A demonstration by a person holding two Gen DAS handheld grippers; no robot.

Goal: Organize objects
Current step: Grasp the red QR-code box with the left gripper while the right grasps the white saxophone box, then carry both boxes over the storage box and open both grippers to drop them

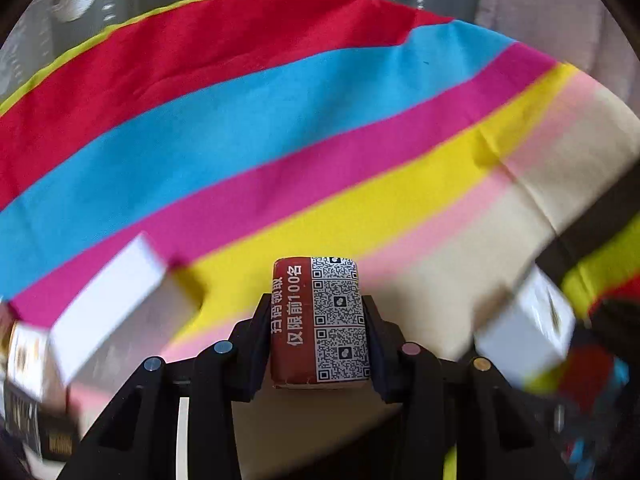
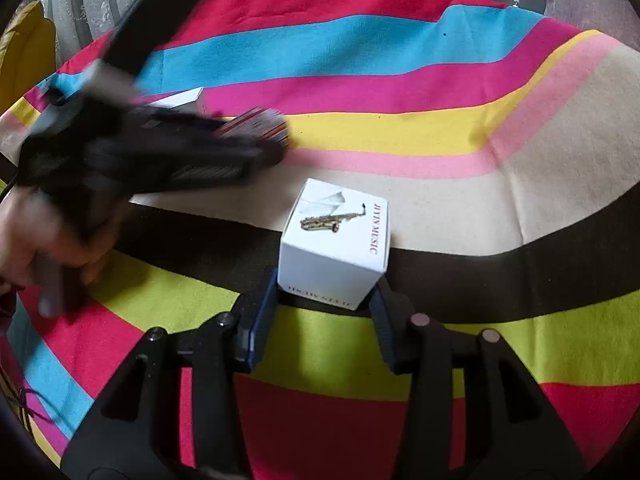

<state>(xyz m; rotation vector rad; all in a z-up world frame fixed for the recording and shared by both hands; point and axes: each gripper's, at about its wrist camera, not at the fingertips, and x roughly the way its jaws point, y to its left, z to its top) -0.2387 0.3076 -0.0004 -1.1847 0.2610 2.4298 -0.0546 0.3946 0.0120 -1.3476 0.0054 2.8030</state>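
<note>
Between the two black pads of the left gripper (image 1: 318, 328) a small red packet with QR codes (image 1: 320, 320) is clamped, lifted above the striped cloth (image 1: 280, 120). At about eight o'clock from it a blurred white box (image 1: 108, 308) is seen, and at four o'clock another white box (image 1: 528, 328).

On the right wrist view the right gripper (image 2: 326, 312) is set around a white cube box printed with a saxophone (image 2: 334, 244), which rests on the cloth; whether its pads really press the sides cannot be told.

A slip is judged possible: the packet is held only near its lower half, so it could rotate if moved quickly. The cube could be pushed away instead of gripped if the jaws close unevenly.
</note>
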